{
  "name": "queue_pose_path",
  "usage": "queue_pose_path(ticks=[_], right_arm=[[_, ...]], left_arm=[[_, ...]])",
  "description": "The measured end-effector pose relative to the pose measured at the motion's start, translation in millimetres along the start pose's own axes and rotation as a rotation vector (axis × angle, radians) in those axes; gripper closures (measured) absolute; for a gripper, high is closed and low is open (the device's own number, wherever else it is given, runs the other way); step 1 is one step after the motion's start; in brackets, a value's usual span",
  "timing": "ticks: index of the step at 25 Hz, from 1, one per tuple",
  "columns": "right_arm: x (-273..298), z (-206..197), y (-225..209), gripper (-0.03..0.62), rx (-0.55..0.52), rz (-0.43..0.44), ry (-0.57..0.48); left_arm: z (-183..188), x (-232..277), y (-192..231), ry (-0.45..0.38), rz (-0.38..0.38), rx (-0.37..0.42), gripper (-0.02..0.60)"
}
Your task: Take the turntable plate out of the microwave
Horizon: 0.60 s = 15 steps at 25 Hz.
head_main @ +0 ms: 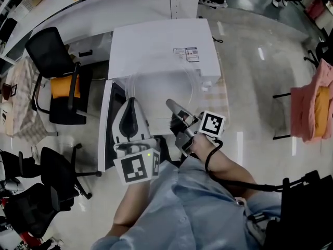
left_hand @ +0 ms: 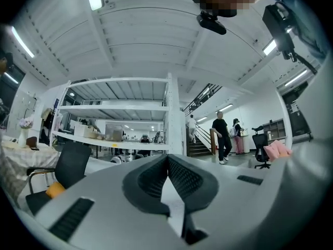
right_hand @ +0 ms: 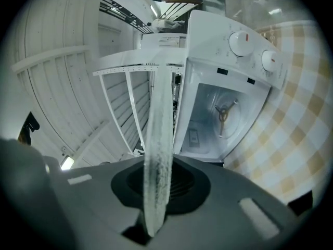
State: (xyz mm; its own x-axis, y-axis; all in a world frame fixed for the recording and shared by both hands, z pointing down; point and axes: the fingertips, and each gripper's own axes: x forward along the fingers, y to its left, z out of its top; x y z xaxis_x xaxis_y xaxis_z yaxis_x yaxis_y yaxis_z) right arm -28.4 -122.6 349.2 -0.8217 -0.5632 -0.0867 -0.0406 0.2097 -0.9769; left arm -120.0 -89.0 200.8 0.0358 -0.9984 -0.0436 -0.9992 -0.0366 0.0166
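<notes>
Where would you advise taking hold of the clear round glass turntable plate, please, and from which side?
Grip it on its thin rim, coming in edge-on from the side nearest you. The clear round glass turntable plate is a broad flat disc, so only the rim fits a claw. The right claw is clamped on that near rim in just this way.

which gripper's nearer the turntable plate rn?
Right. The right gripper is clamped on the rim of the turntable plate; the left gripper, shut and empty, sits beside its left edge.
</notes>
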Motion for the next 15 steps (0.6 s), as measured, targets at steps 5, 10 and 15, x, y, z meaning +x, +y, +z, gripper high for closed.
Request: queue_pose_path(ticks=[5,10,15], right_arm=[[26.8,28.1,-29.8,0.566,0.026,-0.022,-0.032],[28.9,36.9,-24.3,0.566,0.032,-0.023,-0.069],[30.3,43.3,-23.3,0.566,0.019,-0.027,-0.090]], left_arm=[[-16.3,42.2,8.0,0.020,-0.020,0.014,0.574],[-11.6,51.2,8.8,0.031,-0.047,0.012,0.574],[-11.5,60.4,7.7,0.043,-0.075,0.001,0.574]])
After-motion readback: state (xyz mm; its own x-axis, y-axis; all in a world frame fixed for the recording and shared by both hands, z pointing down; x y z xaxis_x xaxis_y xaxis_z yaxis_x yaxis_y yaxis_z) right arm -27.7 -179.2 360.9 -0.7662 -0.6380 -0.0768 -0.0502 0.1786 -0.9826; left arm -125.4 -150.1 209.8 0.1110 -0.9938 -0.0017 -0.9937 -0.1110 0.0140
